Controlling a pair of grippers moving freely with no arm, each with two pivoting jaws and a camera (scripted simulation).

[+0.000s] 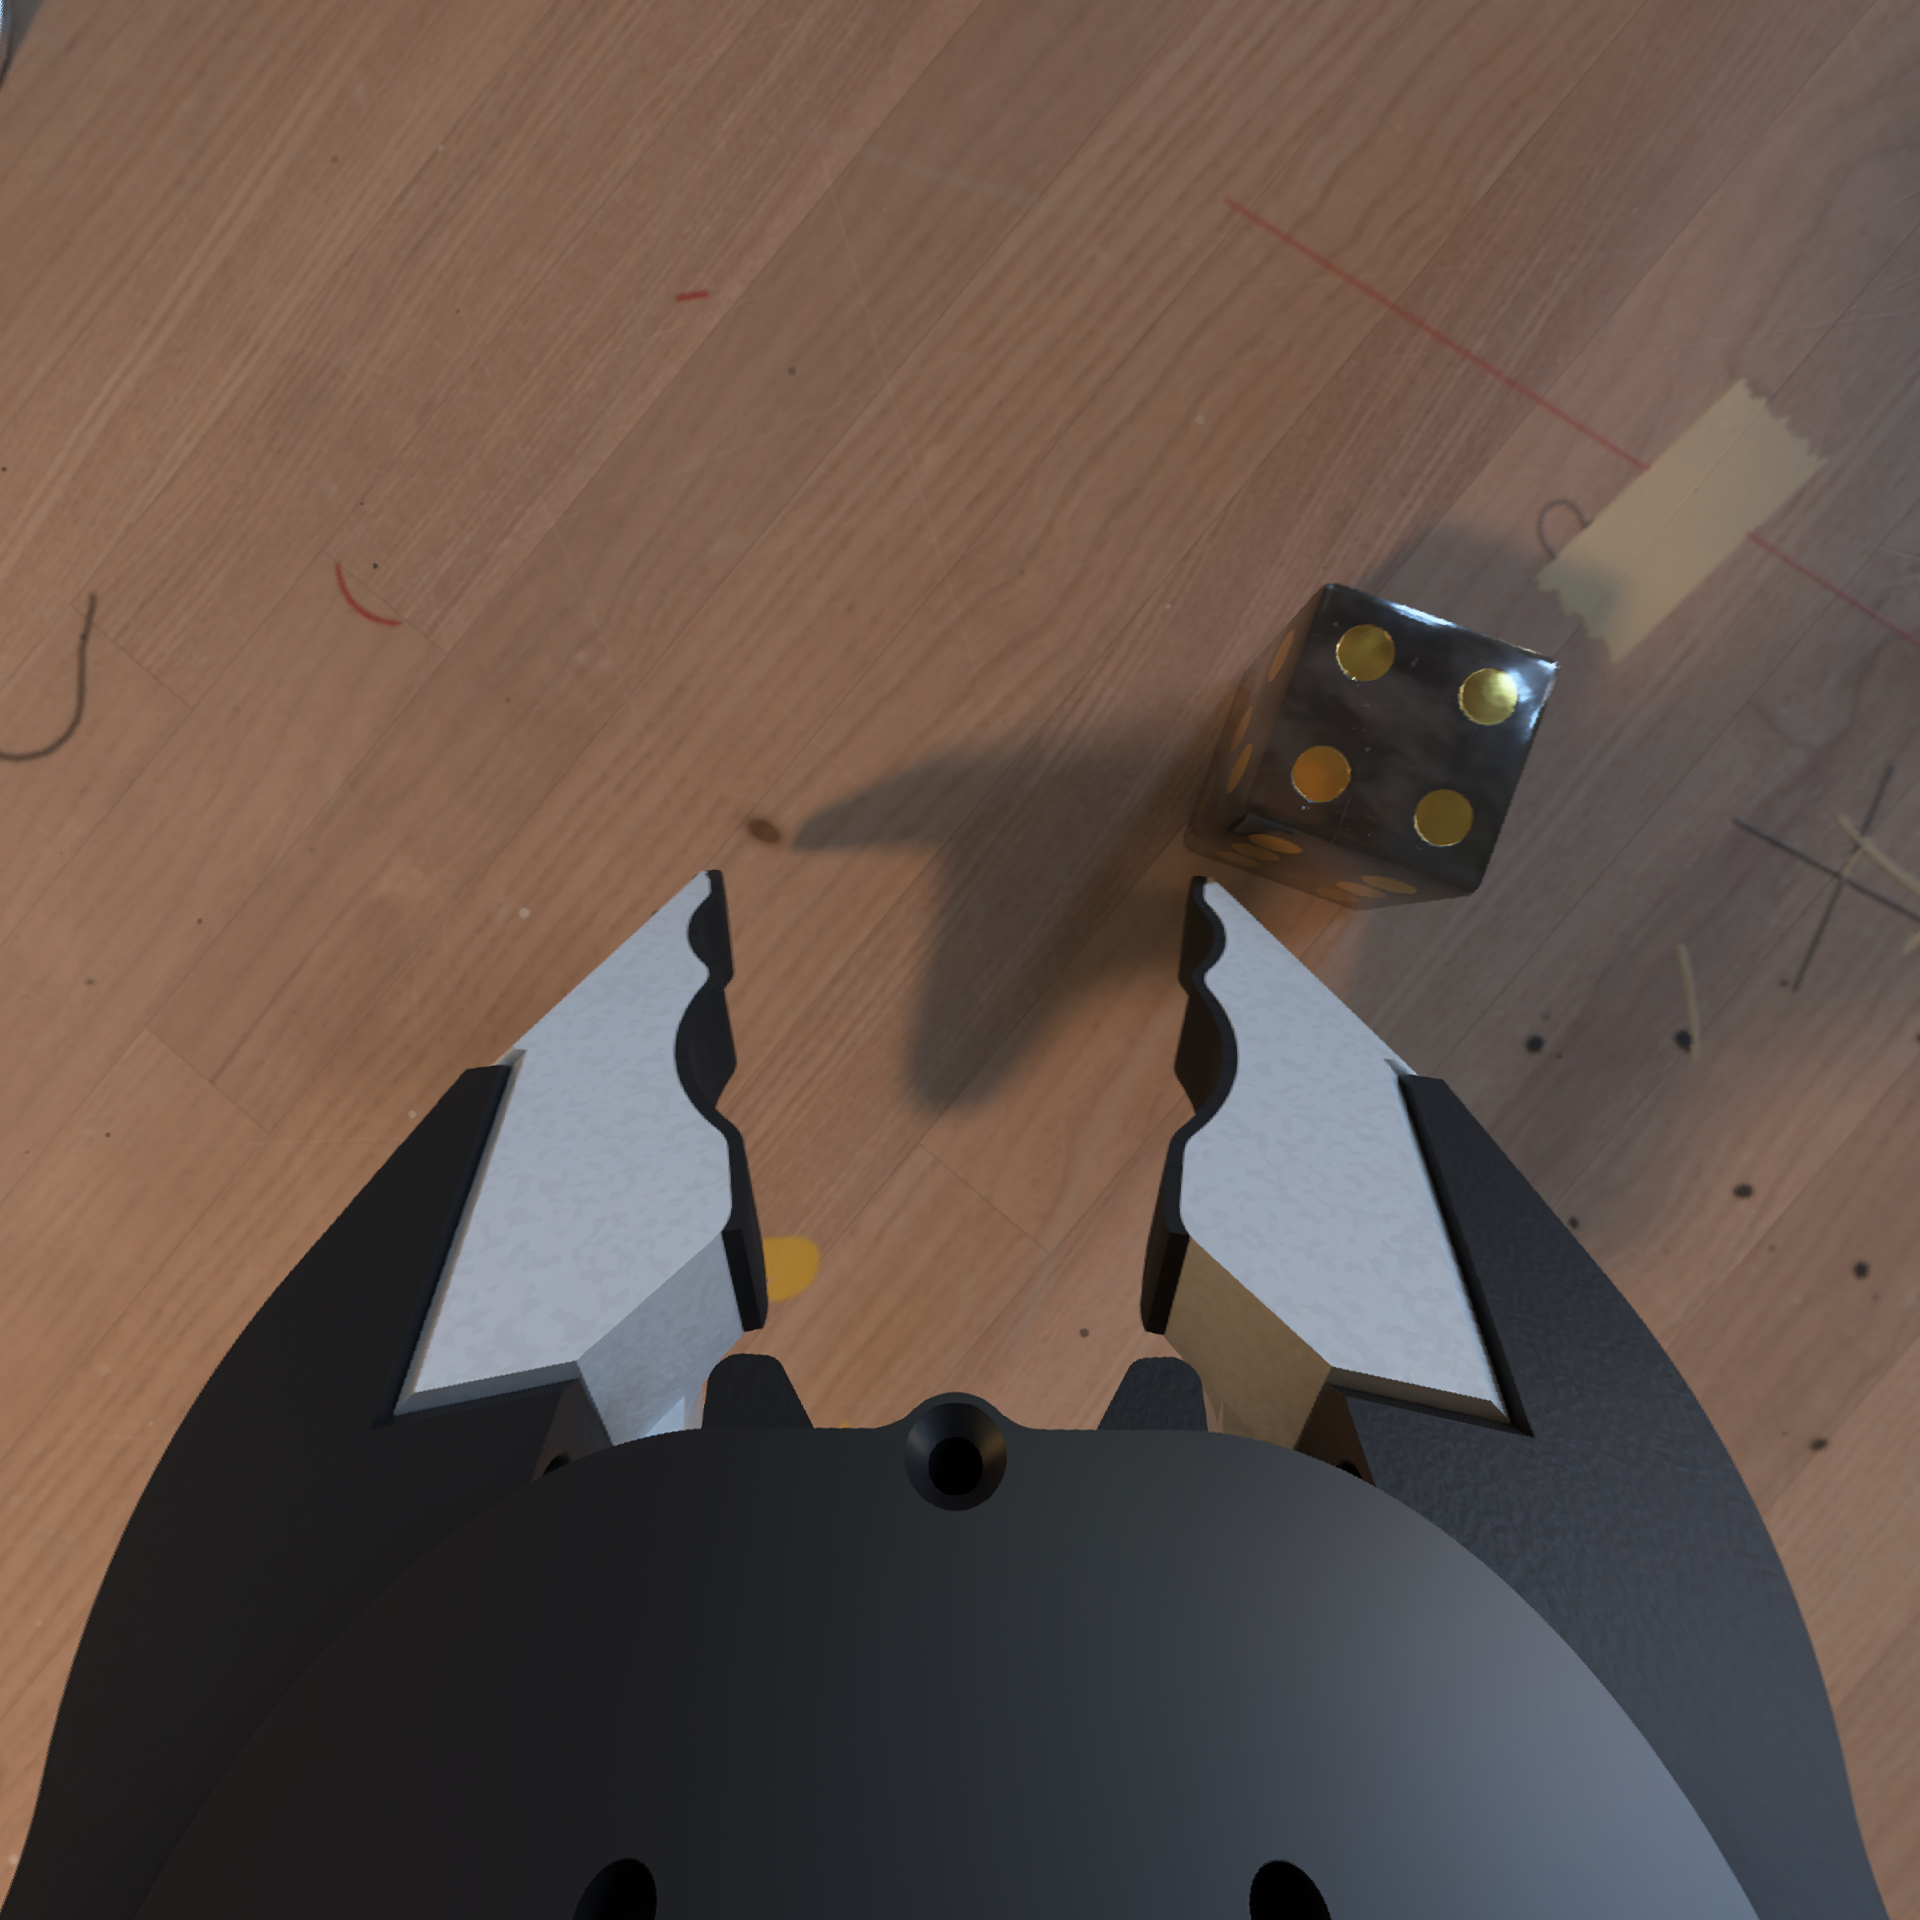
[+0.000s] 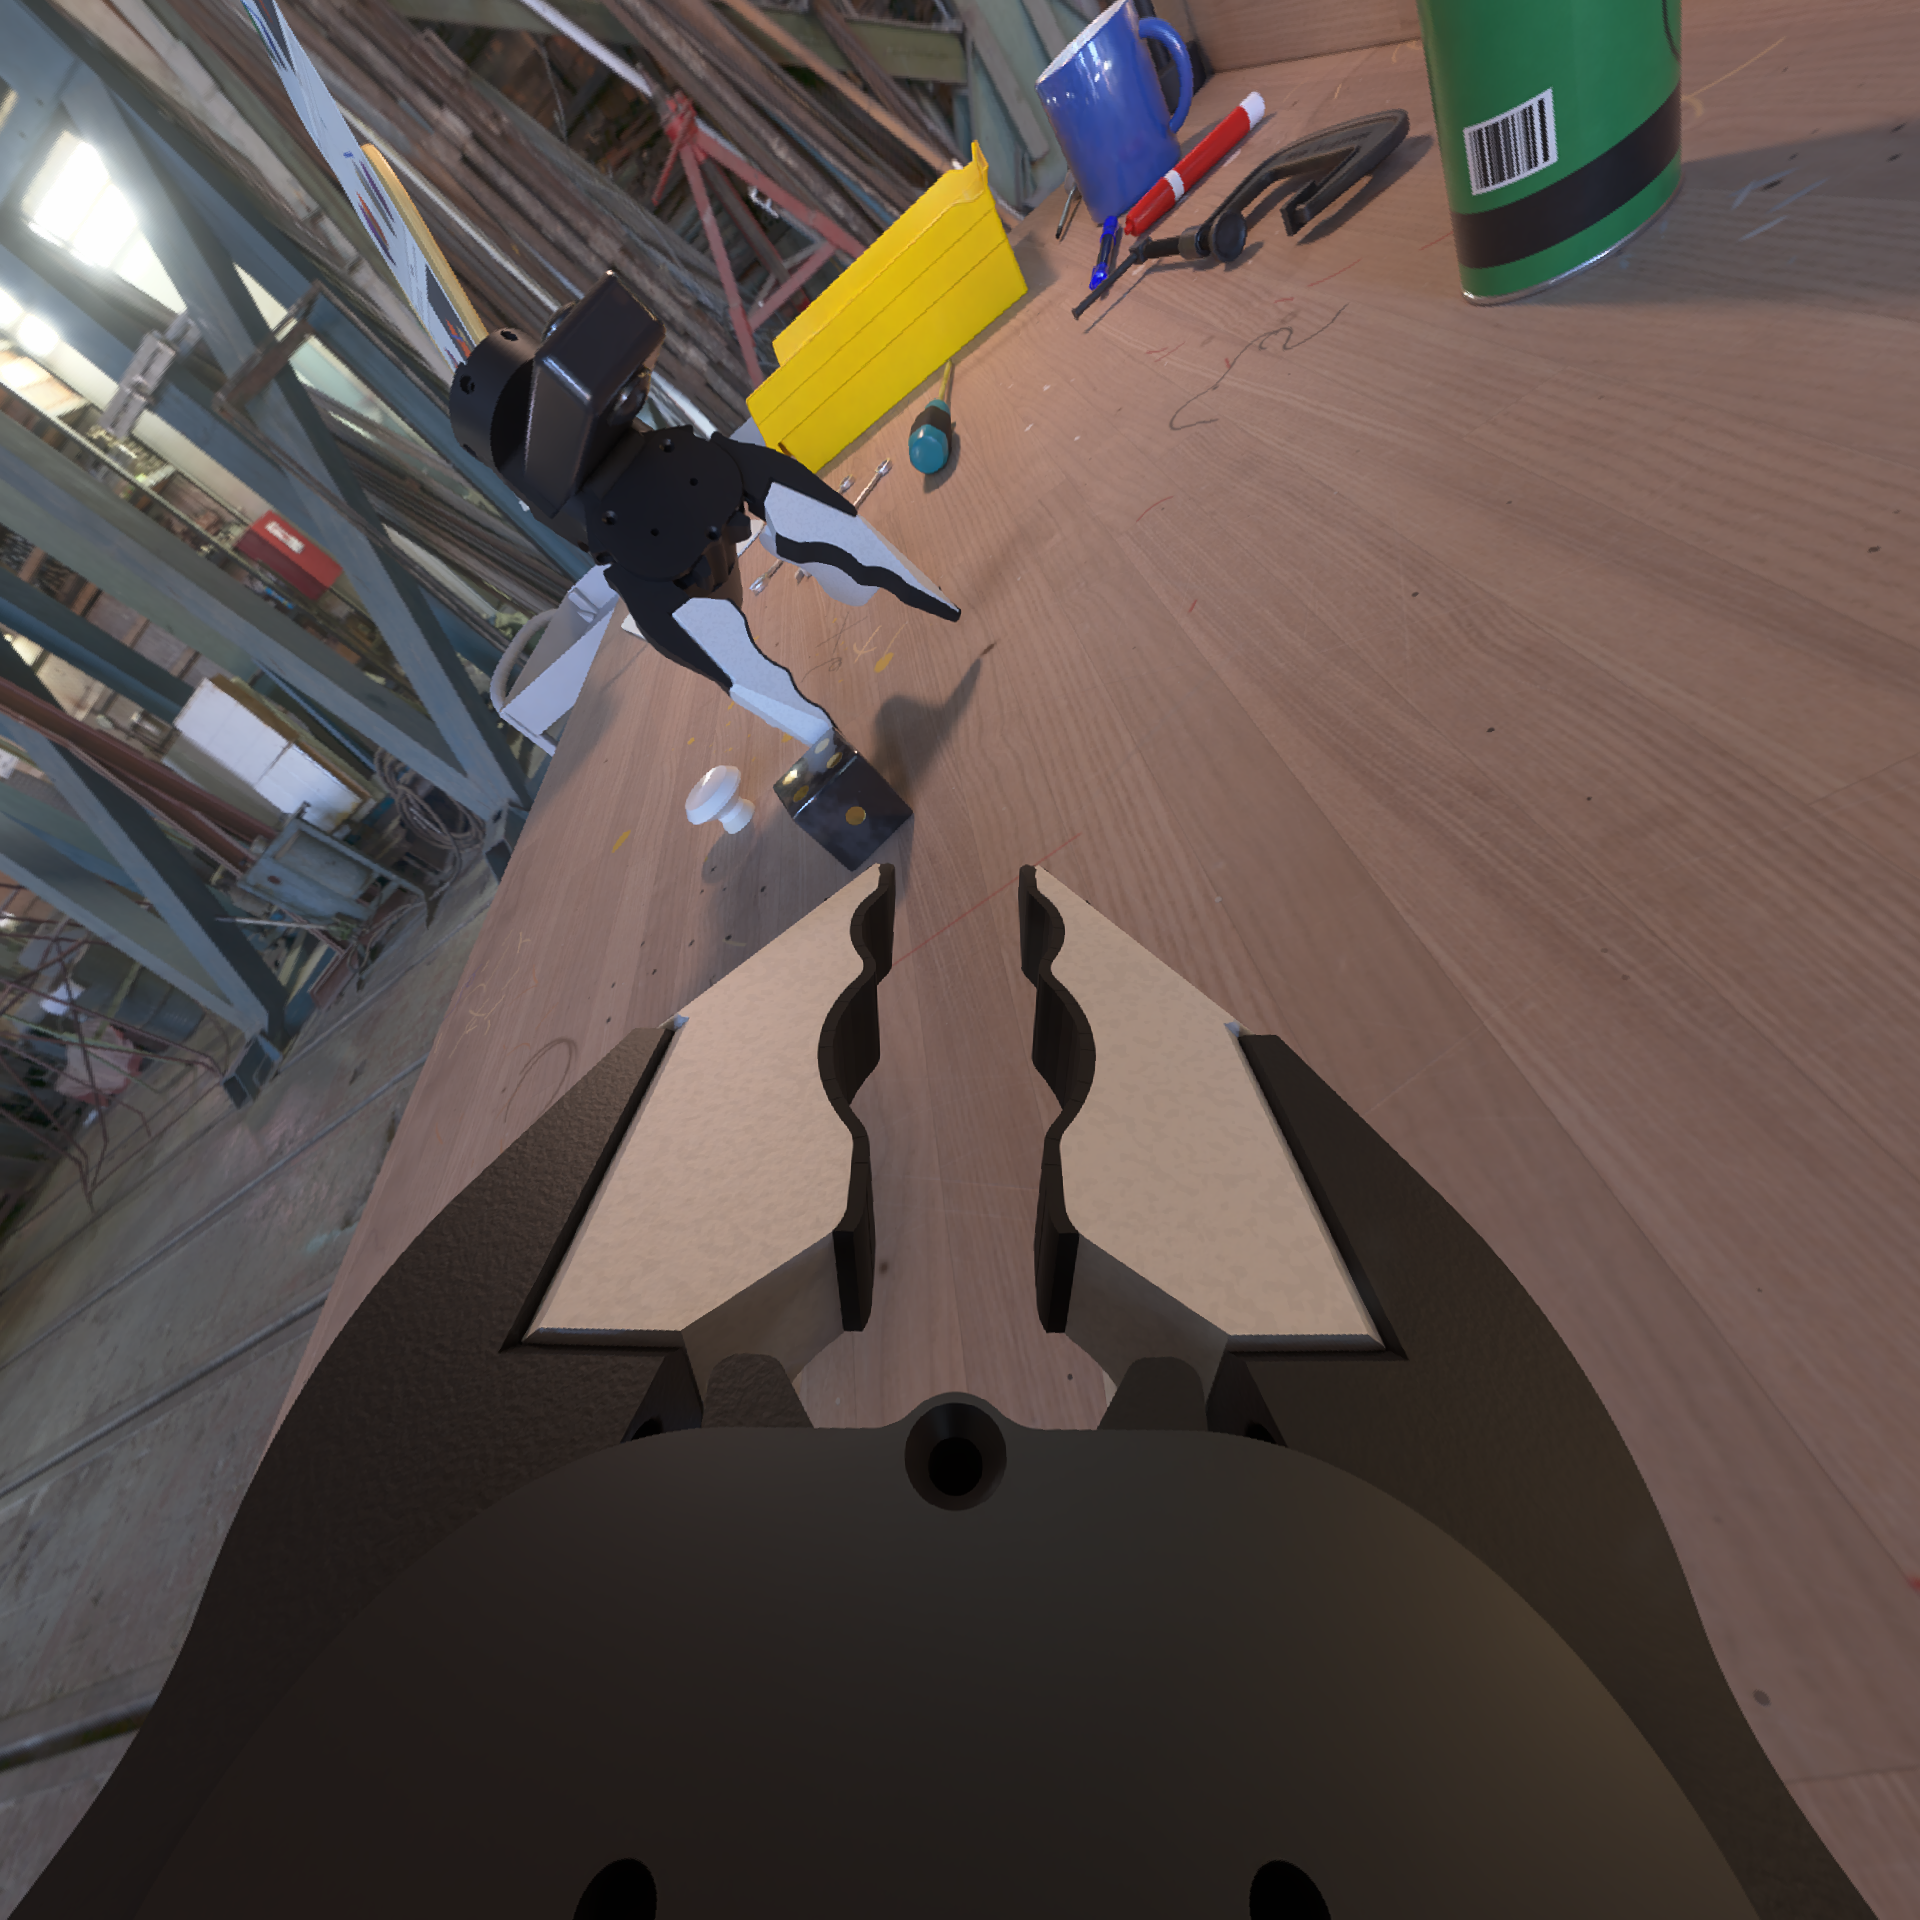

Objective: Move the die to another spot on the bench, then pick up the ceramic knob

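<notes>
A black die (image 1: 1371, 748) with gold pips sits on the wooden bench (image 1: 520, 416). My left gripper (image 1: 958, 883) is open and empty, pointing down at the bench; the die lies just beyond and to the right of its right fingertip (image 1: 1205, 894), outside the jaws. In the right wrist view the left gripper (image 2: 894, 677) hovers over the die (image 2: 847, 805), one fingertip at the die's top corner. The white ceramic knob (image 2: 720, 800) lies just left of the die, near the bench edge. My right gripper (image 2: 956, 873) is narrowly open and empty, low over the bench short of the die.
Masking tape (image 1: 1683, 520) is stuck beyond the die. Farther along the bench are a yellow bin (image 2: 894, 301), a teal-handled screwdriver (image 2: 928, 442), a blue mug (image 2: 1112, 104), a red marker (image 2: 1195, 166), a dark clamp (image 2: 1299, 177) and a green can (image 2: 1558, 145). The bench edge runs along the left.
</notes>
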